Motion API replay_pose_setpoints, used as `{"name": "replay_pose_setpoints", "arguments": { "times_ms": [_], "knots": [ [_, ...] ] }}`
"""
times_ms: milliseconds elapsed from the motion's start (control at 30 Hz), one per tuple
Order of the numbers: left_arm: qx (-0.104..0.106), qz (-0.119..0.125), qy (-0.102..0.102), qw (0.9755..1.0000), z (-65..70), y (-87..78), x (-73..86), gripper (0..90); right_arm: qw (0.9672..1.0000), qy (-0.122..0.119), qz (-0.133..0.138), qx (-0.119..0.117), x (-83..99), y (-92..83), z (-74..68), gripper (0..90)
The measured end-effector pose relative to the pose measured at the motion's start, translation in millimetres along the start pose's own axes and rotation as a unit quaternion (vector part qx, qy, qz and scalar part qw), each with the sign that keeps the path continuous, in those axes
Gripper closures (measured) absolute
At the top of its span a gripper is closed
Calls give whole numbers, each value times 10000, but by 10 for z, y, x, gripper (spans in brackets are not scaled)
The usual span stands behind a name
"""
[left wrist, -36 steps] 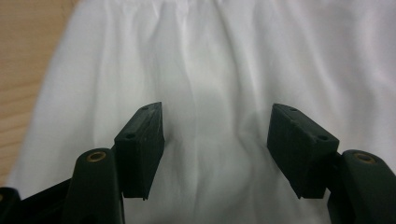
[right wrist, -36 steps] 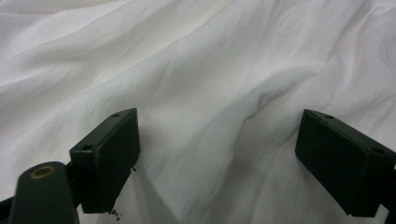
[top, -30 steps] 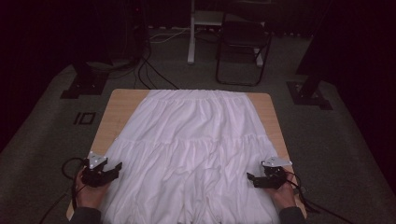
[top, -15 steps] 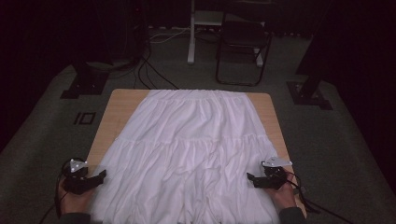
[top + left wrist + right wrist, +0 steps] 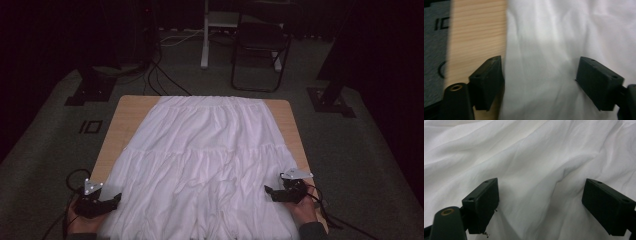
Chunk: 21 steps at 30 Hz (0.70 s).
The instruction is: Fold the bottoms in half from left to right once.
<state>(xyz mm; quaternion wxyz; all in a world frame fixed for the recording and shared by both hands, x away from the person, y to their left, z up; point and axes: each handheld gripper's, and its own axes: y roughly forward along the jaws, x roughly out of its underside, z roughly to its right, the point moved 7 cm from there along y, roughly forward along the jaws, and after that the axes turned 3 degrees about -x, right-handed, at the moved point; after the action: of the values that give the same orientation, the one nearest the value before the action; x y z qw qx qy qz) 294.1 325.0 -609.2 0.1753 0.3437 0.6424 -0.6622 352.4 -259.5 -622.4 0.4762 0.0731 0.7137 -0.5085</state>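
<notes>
The white skirt [image 5: 205, 160] lies spread flat over the tabletop [image 5: 125, 120], hem toward you. Your left claw [image 5: 102, 202] has just been opening and now stands wide at the skirt's left edge, gripping nothing; close there and one jaw may catch bare wood, pinching only a thin fold that slips. Your right claw [image 5: 274, 192] is wide open too, low over the cloth. Both hands sit low at the near corners, claws pointing inward

A dim recording studio or lab is suggested: a wooden table [image 5: 130, 117] is set on grey carpet, ringed by black stand bases [image 5: 90, 92], trailing cables [image 5: 160, 75] and a folding chair [image 5: 260, 50].
</notes>
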Motion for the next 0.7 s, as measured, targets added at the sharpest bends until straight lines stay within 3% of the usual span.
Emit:
{"name": "replay_pose_setpoints", "arguments": {
  "times_ms": [67,200,233,267,333,467,533,567,633,700],
  "knots": [
    [90,14,72,9999,106,18,-51,338,10000,-1,1,0,0,0,0,136],
    [301,31,269,9992,274,61,-150,648,10000,-2,1,0,0,0,0,136],
    [375,31,344,9987,313,72,-171,648,10000,-2,1,0,0,0,0,136],
    [487,74,471,9977,387,104,-214,789,10000,3,-1,1,0,0,0,136],
    [476,70,582,9971,410,118,-234,849,10000,-1,1,-1,0,0,0,136],
    [268,43,844,9961,386,170,-321,871,10000,0,2,-1,-1,0,1,136],
    [-73,37,879,9961,259,169,-371,876,10000,1,2,-1,-1,0,0,136],
    [-161,68,845,9963,210,159,-389,878,10000,0,1,-1,-1,0,1,136],
    [-581,112,790,9951,34,109,-427,879,10000,0,2,-1,-1,0,1,136],
    [-902,163,585,9941,-173,33,-444,880,10000,0,2,-1,-1,0,1,136]
  ]
}}
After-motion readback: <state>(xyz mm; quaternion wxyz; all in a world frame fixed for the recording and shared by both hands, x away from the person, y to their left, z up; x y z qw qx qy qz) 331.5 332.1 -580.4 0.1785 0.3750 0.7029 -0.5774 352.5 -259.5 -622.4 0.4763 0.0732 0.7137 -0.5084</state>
